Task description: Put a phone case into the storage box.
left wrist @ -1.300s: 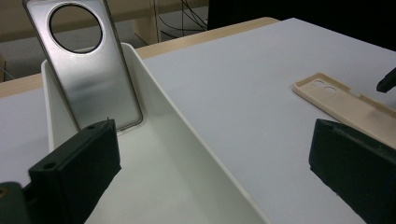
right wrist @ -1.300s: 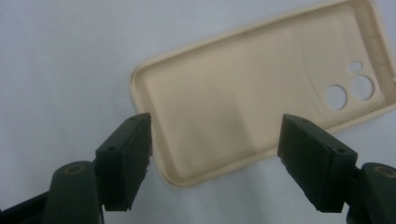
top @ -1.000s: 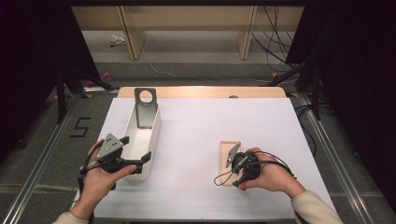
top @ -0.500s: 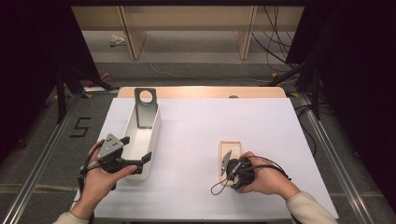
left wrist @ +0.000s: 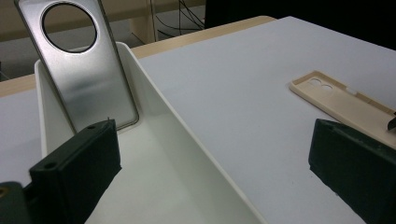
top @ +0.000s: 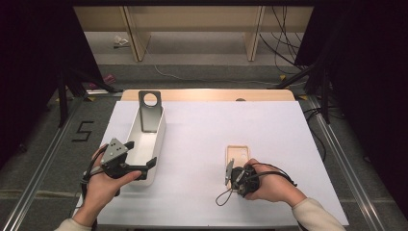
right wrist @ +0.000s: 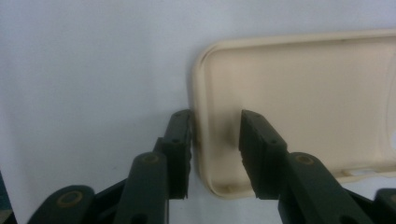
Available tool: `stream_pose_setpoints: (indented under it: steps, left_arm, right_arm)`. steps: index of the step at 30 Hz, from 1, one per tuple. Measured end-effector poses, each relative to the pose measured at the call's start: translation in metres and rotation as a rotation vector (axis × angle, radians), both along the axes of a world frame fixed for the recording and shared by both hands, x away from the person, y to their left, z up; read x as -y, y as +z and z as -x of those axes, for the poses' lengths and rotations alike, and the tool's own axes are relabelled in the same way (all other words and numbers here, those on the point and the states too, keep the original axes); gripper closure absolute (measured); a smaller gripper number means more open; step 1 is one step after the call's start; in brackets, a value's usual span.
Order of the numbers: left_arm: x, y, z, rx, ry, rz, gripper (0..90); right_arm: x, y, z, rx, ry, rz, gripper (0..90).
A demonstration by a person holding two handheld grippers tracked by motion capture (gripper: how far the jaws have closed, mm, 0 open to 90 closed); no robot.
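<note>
Two tongs are at the near edge of the worktop (top: 202, 125), one in each of the person's hands. The right tongs (right wrist: 215, 154) have their black jaws a little apart, straddling the near short wall of a single cream phone case (right wrist: 299, 107): one jaw sits outside the rim, the other inside the shell. From the right gripper view they look not quite pressed together on the wall, though the contact is hard to judge. In the high view the right hand (top: 269, 185) lies just behind the case (top: 237, 155), which lies flat, open side up, on the right half of the white sheet. Its long axis runs away from the person, with the camera cut-out at the far end. It looks like soft matte plastic with rounded corners.

The left tongs (top: 139, 159), held by the left hand (top: 103, 187), have their jaws wide apart over the near end of one long white tray (top: 161, 139); a grey three-cornered plate (top: 114, 150) sits on top of them. The tray is smooth, glossy and rectangular, its long axis also running away from the person.

At its far end one brushed-metal plate (left wrist: 86, 70) leans tilted against the far wall, with a round hole through its upper part. Beyond the sheet a pale wooden edge of the worktop shows.
</note>
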State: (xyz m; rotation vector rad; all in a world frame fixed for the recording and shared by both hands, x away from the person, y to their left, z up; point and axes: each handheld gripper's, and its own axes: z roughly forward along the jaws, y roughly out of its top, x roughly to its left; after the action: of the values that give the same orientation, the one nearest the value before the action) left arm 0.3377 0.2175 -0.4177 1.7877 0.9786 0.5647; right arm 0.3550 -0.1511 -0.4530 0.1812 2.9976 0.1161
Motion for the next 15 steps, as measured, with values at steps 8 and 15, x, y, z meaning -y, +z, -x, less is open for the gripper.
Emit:
stream_pose_setpoints:
  steps: [8, 15]
  left_arm:
    - [0.0016, -0.0007, 0.0003, -0.003, -0.009, -0.001, 1.8]
    - [0.0016, -0.0004, 0.0006, 0.0, -0.007, 0.002, 2.0]
  right_arm:
    - [-0.0032, -0.0003, 0.0037, -0.007, 0.027, 0.021, 77.1]
    - [-0.0048, -0.0003, 0.0057, 0.002, 0.05, 0.032, 83.9]
